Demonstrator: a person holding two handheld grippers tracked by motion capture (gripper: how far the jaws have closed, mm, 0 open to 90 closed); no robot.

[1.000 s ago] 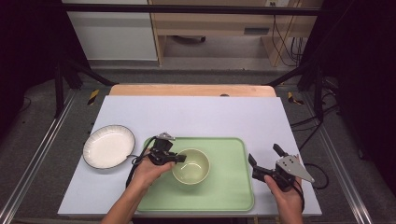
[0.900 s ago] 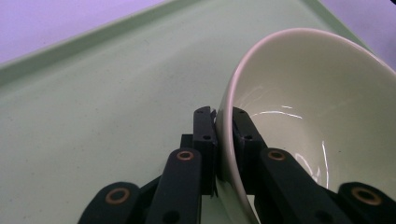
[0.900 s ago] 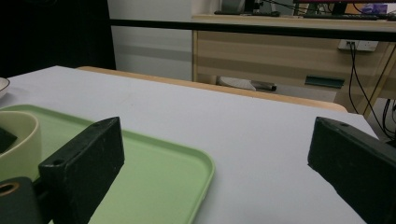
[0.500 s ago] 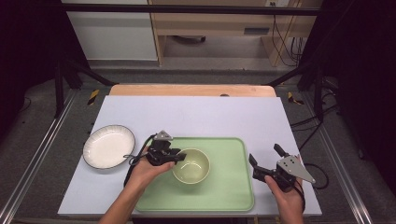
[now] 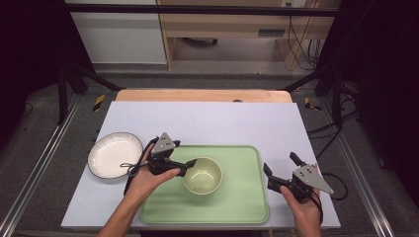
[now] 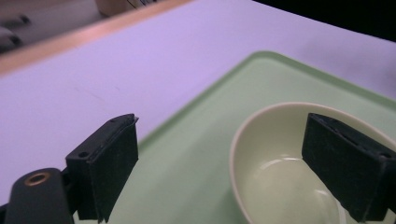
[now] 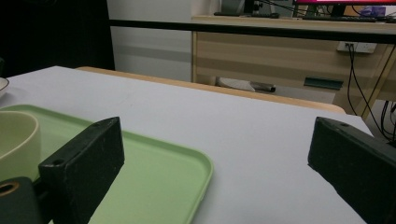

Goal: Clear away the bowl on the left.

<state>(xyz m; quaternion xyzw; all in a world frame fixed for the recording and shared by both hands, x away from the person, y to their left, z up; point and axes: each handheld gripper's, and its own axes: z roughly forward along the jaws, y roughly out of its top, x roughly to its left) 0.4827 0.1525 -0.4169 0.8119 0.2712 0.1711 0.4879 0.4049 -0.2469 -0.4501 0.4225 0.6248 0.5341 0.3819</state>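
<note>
On the green plastic tray [image 5: 237, 207] sits the pale round ceramic bowl [image 5: 202, 175], released by the just-opened left tongs [image 5: 187, 167]; right tongs [image 5: 281, 170] gape empty.

A tray [image 5: 237, 207] lies on the worktop [image 5: 222, 123], near its front edge and a little right of the middle. A bowl [image 5: 202, 175] stands in the tray's left half. A plate [image 5: 114, 154] sits on the worktop left of the tray, apart from it. The left gripper [image 5: 185, 167] is at the bowl's left rim, between plate and bowl. The right gripper [image 5: 279, 173] is over the worktop just right of the tray.
</note>
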